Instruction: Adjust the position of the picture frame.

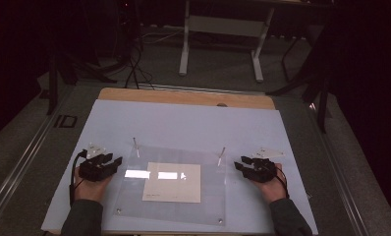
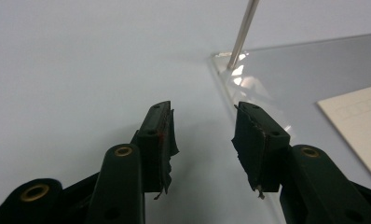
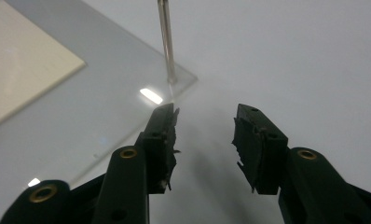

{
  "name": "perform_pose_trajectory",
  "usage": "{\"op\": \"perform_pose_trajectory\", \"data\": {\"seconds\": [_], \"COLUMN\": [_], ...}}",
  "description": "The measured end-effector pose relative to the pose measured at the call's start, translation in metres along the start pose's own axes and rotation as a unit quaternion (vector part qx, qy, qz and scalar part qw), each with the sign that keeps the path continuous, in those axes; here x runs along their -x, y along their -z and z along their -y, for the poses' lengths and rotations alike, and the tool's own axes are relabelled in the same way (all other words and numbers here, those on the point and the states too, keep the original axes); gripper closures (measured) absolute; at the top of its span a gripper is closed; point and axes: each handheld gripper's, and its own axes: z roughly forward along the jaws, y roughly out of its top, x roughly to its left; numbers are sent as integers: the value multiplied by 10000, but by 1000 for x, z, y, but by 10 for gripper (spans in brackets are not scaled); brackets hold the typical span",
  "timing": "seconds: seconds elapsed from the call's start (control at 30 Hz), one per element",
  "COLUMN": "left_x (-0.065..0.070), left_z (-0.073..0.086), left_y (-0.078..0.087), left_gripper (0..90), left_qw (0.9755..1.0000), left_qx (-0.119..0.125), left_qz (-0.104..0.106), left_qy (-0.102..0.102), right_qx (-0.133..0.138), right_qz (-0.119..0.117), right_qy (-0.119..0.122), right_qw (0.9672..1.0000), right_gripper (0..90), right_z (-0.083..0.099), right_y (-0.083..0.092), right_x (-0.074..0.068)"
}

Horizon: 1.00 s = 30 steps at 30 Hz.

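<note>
I hold my left tool at the left edge of the clear sheet and my right tool at its right edge, one on each side, because a wide thin plate like this is best taken from both sides at once so it stays level. Both tools are released, the jaws standing apart with nothing between them. The sheet lies flat on the pale surface, near the edge where I stand, and a cream paper lies in its middle; I cannot tell if the paper is on top of the sheet or under it. A thin metal pin rises at the far left corner and another pin at the far right corner, so I judge they keep the sheet in its place. In the left gripper view my jaws point at that left corner, just beside the rim. In the right gripper view one jaw is already over the sheet's edge and the other over the bare surface, which I think suits a grip on the rim.
</note>
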Motion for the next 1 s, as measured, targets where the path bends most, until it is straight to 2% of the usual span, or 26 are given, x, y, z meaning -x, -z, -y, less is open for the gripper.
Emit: {"op": "perform_pose_trajectory", "data": {"seconds": [0.07,0.2,0.27,0.4,0.53,0.63,0.7,0.8,0.87,0.9,1.0], "left_x": [-1,-5,-7,-13,-16,-15,-13,-12,-12,-9,-4], "left_z": [-3,-11,-13,-18,-23,-26,-29,-29,-29,-31,-36], "left_y": [-1,-7,-9,-15,-20,-24,-27,-33,-36,-42,-50], "left_gripper": [569,570,574,586,595,600,608,628,650,650,683], "left_qw": [9998,9992,9988,9985,9977,9968,9967,9960,9956,9950,9943], "left_qx": [123,180,295,252,269,273,272,369,335,273,267], "left_qz": [147,343,386,482,581,673,660,704,771,801,839], "left_qy": [6,-5,-11,-48,-200,-319,-377,-416,-406,-527,-604], "right_qx": [76,125,146,167,218,228,221,218,222,238,301], "right_qz": [-98,-162,-274,-358,-400,-422,-422,-412,-410,-407,-389], "right_qy": [-58,-48,-69,-11,-30,-42,-38,-59,-69,-86,-215], "right_qw": [9999,9998,9995,9992,9990,9988,9989,9989,9989,9988,9986], "right_gripper": [579,613,641,682,717,726,743,751,744,728,734], "right_z": [-4,-11,-15,-23,-31,-34,-35,-35,-35,-35,-34], "right_y": [1,-4,-9,-21,-31,-38,-42,-46,-47,-47,-51], "right_x": [0,-3,-5,-10,-12,-13,-14,-14,-14,-14,-12]}}
